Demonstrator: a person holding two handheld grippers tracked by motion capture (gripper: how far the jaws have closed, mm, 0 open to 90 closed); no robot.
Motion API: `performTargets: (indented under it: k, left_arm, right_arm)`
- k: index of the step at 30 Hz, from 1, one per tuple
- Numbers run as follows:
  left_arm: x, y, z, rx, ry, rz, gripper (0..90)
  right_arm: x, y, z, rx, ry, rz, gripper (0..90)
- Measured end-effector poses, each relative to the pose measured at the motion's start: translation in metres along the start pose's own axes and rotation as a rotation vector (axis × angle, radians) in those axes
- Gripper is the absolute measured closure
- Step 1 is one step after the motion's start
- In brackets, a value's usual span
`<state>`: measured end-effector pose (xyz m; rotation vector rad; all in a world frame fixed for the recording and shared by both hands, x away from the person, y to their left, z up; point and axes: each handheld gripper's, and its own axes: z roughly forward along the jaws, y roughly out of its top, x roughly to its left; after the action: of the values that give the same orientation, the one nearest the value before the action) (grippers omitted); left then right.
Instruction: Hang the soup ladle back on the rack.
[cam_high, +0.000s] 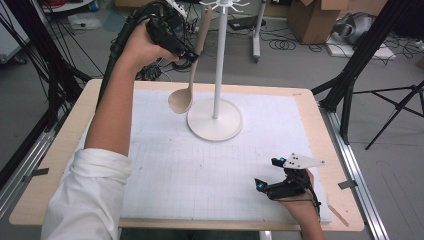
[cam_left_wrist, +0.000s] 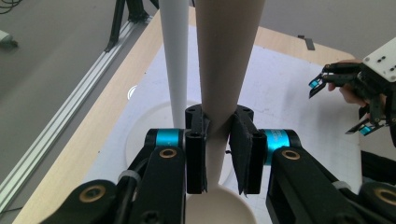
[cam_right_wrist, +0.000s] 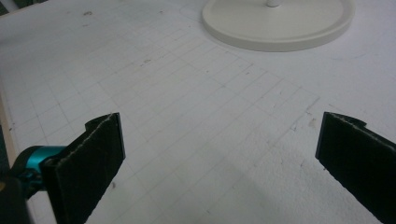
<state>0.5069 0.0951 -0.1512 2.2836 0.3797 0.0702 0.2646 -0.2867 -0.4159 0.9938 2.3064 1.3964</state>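
Note:
A beige ladle (cam_high: 192, 75) hangs upright beside the white rack pole (cam_high: 219, 60), bowl down just above the white mat. My left gripper (cam_high: 192, 51) is raised over the table's far left and shut on the ladle's handle (cam_left_wrist: 219, 70); both pads press its sides, with the ladle's bowl (cam_left_wrist: 222, 205) below them. The pole (cam_left_wrist: 173, 60) stands just behind the handle. The rack's round base (cam_high: 215, 120) rests on the mat; the hook ring (cam_high: 224, 5) is at the top. My right gripper (cam_high: 268, 172) rests low at the near right, open, its pads (cam_right_wrist: 100, 154) wide apart over bare mat.
A white gridded mat (cam_high: 210, 165) covers the wooden table (cam_high: 60, 150). Black stand legs (cam_high: 360, 60), cables and cardboard boxes (cam_high: 315, 20) lie on the floor beyond the table. An aluminium rail (cam_high: 357, 175) runs along the right edge.

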Motion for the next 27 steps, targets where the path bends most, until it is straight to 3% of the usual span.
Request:
performTargets:
  k: [10,19,23,27]
  left_arm:
    - [-0.001,0.004,0.009,0.005,0.001,-0.009,76.2]
    - [0.000,0.003,0.008,0.013,0.005,-0.007,74.5]
    - [-0.001,0.001,0.002,0.009,0.023,-0.027,59.0]
    - [-0.004,-0.003,-0.007,0.009,0.016,-0.037,53.0]
  right_arm:
    - [0.001,0.000,0.001,0.001,0.001,-0.005,0.4]
    - [0.002,0.000,0.001,0.004,0.001,-0.005,0.4]
    - [0.003,0.000,0.001,0.005,0.000,-0.005,0.4]
    - [0.003,0.001,0.002,0.006,0.004,-0.005,0.4]
